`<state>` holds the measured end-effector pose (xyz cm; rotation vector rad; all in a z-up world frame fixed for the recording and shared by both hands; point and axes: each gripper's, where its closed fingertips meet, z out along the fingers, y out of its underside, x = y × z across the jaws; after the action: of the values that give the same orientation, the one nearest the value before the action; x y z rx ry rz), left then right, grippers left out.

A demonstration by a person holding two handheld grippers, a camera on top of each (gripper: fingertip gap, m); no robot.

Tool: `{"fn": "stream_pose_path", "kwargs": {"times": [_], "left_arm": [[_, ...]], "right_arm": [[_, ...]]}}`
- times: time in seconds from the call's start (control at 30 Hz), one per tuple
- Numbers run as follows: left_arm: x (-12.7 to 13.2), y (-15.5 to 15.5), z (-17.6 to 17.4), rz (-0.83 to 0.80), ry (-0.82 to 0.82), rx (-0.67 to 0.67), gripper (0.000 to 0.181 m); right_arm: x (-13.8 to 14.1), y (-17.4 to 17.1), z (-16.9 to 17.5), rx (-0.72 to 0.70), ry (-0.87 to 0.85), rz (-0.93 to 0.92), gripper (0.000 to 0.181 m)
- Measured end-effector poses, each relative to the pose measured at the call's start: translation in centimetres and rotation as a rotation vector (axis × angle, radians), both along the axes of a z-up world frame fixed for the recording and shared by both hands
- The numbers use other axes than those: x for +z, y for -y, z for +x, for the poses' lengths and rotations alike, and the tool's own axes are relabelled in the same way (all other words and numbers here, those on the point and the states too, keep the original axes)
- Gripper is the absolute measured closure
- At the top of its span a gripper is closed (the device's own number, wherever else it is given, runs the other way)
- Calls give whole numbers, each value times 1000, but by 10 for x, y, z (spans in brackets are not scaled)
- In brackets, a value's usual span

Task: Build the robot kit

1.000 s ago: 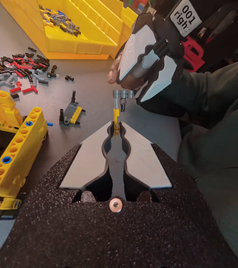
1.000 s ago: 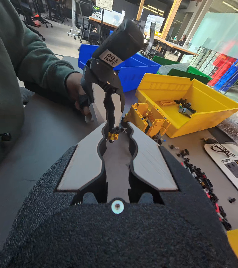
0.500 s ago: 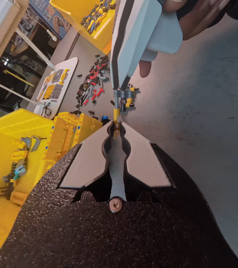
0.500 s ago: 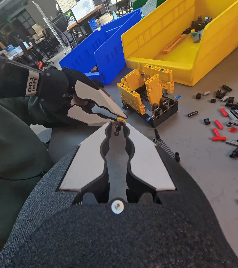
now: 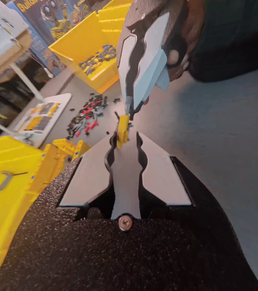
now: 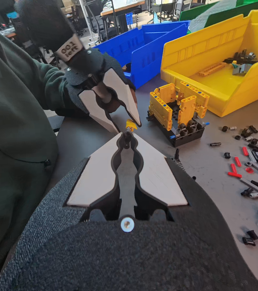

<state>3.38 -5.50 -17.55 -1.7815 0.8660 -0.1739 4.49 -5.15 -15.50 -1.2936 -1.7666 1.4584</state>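
The right gripper [image 6: 127, 133] gripped a small grey-and-yellow brick assembly [image 5: 122, 132] above the grey table [image 5: 219, 126], its yellow end between the released left gripper [image 5: 126, 133] fingertips.

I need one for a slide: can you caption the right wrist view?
Right gripper pinches a small brick piece beside the open left gripper.

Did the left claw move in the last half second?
Yes. Against the yellow model, the left claw now points more steeply down at the table, fingers opened around the yellow piece.
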Motion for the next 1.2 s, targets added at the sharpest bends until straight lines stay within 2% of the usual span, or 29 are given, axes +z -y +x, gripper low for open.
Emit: {"fn": "stream_pose_path", "kwargs": {"times": [0.13, 0.2, 0.33, 0.47, 0.83, 1.2], "left_arm": [[27, 19, 16, -299, 577, -212, 151], [27, 21, 17, -374, 652, -254, 153], [22, 28, 27, -358, 582, -303, 168], [18, 31, 29, -312, 472, -303, 169], [6, 27, 24, -345, 424, -235, 170], [-16, 24, 22, -479, 430, -171, 170]], "right_arm": [[8, 14, 12, 114, -37, 13, 175], [8, 22, 15, 154, -47, 20, 175], [8, 28, 18, 187, -51, 26, 175], [5, 31, 20, 201, -37, 44, 175], [-9, 28, 13, 152, -4, 179, 176], [-32, 24, 12, 140, 64, 327, 176]]}}
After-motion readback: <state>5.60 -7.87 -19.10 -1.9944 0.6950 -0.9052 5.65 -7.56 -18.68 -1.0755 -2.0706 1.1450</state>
